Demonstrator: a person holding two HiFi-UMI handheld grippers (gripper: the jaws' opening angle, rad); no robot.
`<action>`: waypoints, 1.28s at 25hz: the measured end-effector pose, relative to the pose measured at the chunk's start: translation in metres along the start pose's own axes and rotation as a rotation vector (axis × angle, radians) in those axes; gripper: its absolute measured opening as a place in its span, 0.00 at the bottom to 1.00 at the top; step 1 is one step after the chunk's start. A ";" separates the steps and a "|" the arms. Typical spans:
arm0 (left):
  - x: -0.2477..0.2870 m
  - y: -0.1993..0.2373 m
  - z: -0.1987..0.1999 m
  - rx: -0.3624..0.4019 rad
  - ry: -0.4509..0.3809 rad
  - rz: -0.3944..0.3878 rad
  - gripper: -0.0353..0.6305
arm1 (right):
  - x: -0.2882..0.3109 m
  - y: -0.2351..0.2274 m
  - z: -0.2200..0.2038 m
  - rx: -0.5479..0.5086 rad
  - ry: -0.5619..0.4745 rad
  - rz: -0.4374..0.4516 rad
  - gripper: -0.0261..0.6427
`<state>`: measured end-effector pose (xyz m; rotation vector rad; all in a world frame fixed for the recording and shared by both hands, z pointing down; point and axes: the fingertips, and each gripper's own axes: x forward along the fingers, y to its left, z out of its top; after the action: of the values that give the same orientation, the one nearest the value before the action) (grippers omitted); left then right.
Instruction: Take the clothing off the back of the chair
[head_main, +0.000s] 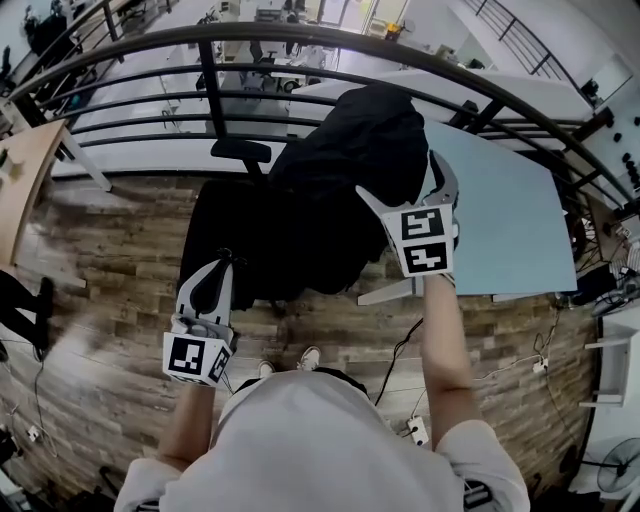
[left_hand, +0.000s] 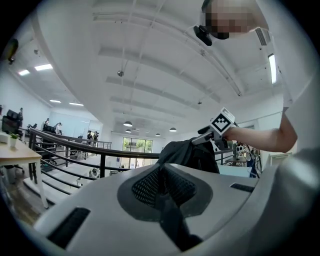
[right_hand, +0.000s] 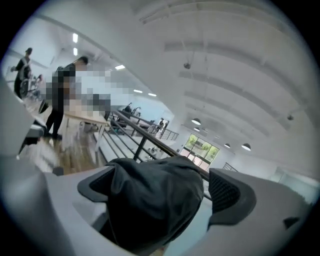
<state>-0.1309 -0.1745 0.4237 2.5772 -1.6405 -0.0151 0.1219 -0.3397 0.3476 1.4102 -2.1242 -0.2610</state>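
Black clothing (head_main: 350, 150) hangs bunched over the back of a black office chair (head_main: 225, 230). My right gripper (head_main: 398, 175) reaches into its right side with both jaws spread wide. In the right gripper view the dark fabric (right_hand: 155, 200) fills the gap between the two pads, which stand apart from each other. The left gripper (head_main: 222, 265) hovers low at the chair's left front, away from the clothing. In the left gripper view its jaws (left_hand: 162, 182) are shut with nothing between them, and the clothing (left_hand: 192, 152) shows beyond them.
A black curved railing (head_main: 300, 40) runs behind the chair. A light-blue table (head_main: 510, 210) stands close on the right and a wooden desk (head_main: 25, 170) at the far left. Cables and a power strip (head_main: 418, 430) lie on the wooden floor. A person (right_hand: 62, 100) stands beyond the desk.
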 end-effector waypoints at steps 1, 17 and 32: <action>0.000 0.001 -0.002 -0.004 0.004 0.003 0.12 | 0.010 -0.001 0.003 -0.063 0.046 0.043 0.85; -0.002 0.010 -0.006 -0.044 0.009 0.070 0.12 | 0.094 0.082 -0.013 -0.933 0.517 0.444 0.85; -0.020 0.013 -0.022 -0.093 0.026 0.163 0.12 | 0.126 0.073 -0.094 -0.829 1.001 0.665 0.85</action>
<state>-0.1499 -0.1606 0.4460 2.3601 -1.7899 -0.0462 0.0818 -0.4077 0.5017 0.1888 -1.2517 -0.0976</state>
